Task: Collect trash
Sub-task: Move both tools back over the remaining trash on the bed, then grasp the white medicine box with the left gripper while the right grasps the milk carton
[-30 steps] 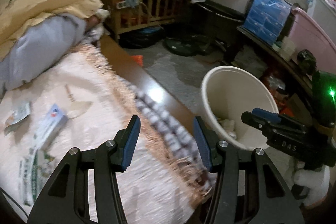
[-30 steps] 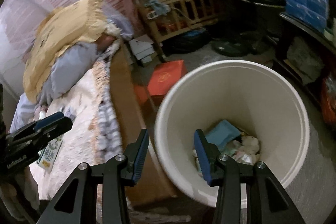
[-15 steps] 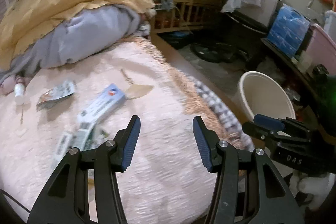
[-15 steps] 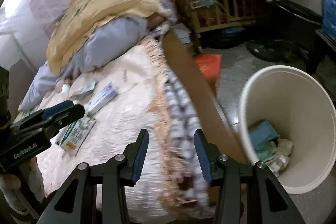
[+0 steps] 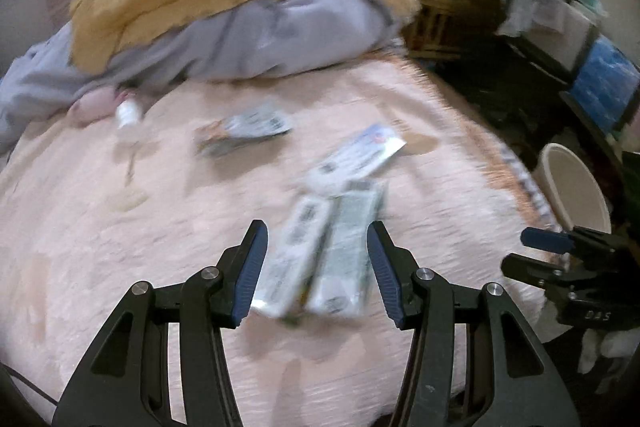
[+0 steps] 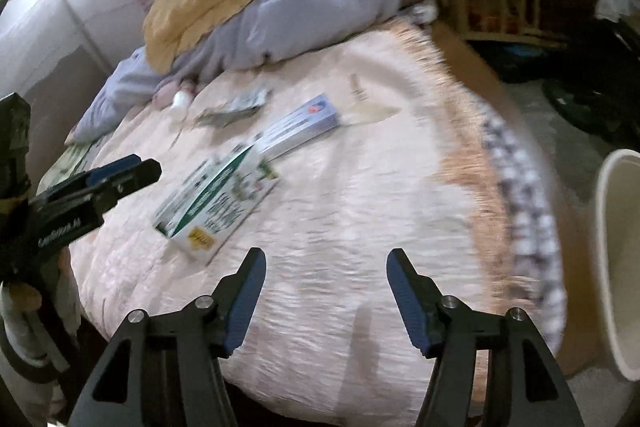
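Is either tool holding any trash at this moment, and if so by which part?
Nothing is held. The left tool hangs open above the green-and-white boxes lying on the bed, pads apart from them. The right tool is opening over bare blanket.

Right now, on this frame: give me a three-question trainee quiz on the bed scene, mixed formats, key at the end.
1. True or false: the left tongs are clamped on the green box.
2. Which lies farthest from the cameras on the blanket? A: green box. B: blue box. C: wrapper.
3. Fill in: the bin stands off the bed on the side of the ____ tongs.

Key:
1. False. The box lies flat on the blanket with the pads apart; nothing is held. The right tongs are opening over bare blanket.
2. C.
3. Right.
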`<state>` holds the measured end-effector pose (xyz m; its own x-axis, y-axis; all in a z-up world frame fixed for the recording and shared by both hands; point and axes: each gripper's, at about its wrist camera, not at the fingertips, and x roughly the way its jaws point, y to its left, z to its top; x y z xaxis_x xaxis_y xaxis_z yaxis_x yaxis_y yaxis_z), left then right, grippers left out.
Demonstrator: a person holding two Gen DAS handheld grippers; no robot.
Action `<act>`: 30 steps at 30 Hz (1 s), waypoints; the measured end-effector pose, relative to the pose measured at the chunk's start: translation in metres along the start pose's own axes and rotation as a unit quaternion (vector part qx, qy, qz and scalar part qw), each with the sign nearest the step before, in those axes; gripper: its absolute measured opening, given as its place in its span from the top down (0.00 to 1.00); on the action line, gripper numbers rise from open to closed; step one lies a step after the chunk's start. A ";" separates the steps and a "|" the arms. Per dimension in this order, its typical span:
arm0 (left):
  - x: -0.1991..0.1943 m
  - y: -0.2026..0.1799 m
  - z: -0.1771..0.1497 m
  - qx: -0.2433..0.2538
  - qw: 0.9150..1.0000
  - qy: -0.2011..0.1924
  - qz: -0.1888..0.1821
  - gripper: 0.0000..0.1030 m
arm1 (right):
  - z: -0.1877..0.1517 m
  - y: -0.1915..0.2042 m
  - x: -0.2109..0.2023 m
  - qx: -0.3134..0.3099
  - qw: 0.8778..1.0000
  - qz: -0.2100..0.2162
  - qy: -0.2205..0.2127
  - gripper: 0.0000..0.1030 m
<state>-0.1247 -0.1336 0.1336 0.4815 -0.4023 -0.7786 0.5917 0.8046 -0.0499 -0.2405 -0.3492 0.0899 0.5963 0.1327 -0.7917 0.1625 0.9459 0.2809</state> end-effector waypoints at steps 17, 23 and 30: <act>0.008 0.037 -0.033 -0.012 0.999 0.044 0.007 0.51 | 0.065 0.094 0.092 -0.065 0.997 0.022 0.034 0.38; 0.011 0.035 -0.034 -0.011 0.999 0.050 -0.006 0.51 | 0.064 0.080 0.104 -0.062 0.996 0.020 0.060 0.38; 0.033 0.026 -0.024 -0.001 0.998 0.058 -0.016 0.51 | 0.058 0.034 0.068 -0.066 0.993 -0.075 0.058 0.38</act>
<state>-0.1086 -0.1153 0.0917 0.3841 -0.3749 -0.8438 0.6044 0.7930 -0.0772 -0.1488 -0.3249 0.0768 0.4781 0.0131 -0.8782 0.1337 0.9872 0.0875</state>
